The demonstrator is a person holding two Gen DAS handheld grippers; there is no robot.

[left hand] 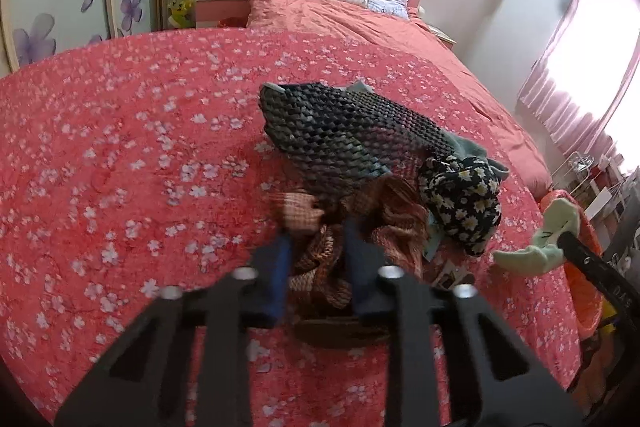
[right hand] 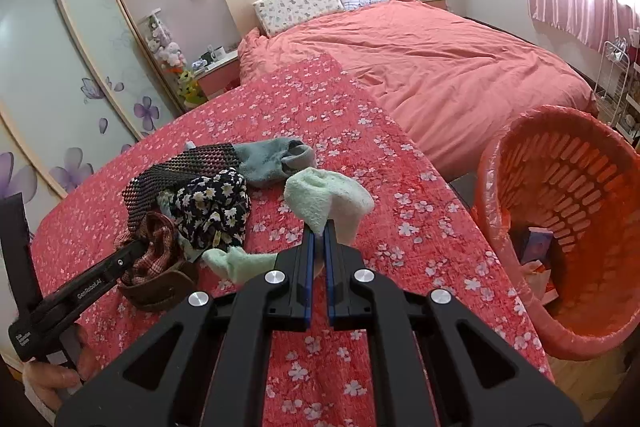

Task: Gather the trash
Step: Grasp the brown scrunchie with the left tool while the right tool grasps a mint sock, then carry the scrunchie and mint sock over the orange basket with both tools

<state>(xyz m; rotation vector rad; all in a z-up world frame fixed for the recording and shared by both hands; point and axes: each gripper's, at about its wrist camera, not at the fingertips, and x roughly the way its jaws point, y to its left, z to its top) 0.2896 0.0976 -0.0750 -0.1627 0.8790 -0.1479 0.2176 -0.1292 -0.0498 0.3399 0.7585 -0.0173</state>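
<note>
Two grippers busy: right gripper (right hand: pixel 319 233) has its jaws clenched on the mint sock (right hand: pixel 326 199), lifted off the bed (right hand: pixel 360 155). Next, swing it over the orange basket (right hand: pixel 568 163) past the bed's right edge. Left gripper (left hand: pixel 316 243) straddles the plaid cloth (left hand: pixel 320 267), jaws apart.

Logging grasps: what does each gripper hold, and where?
Right gripper pinches the pale green sock at its lower edge. Left gripper straddles the plaid cloth; grip unclear.

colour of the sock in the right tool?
Pale mint green sock, clearest in the right wrist view.
</note>
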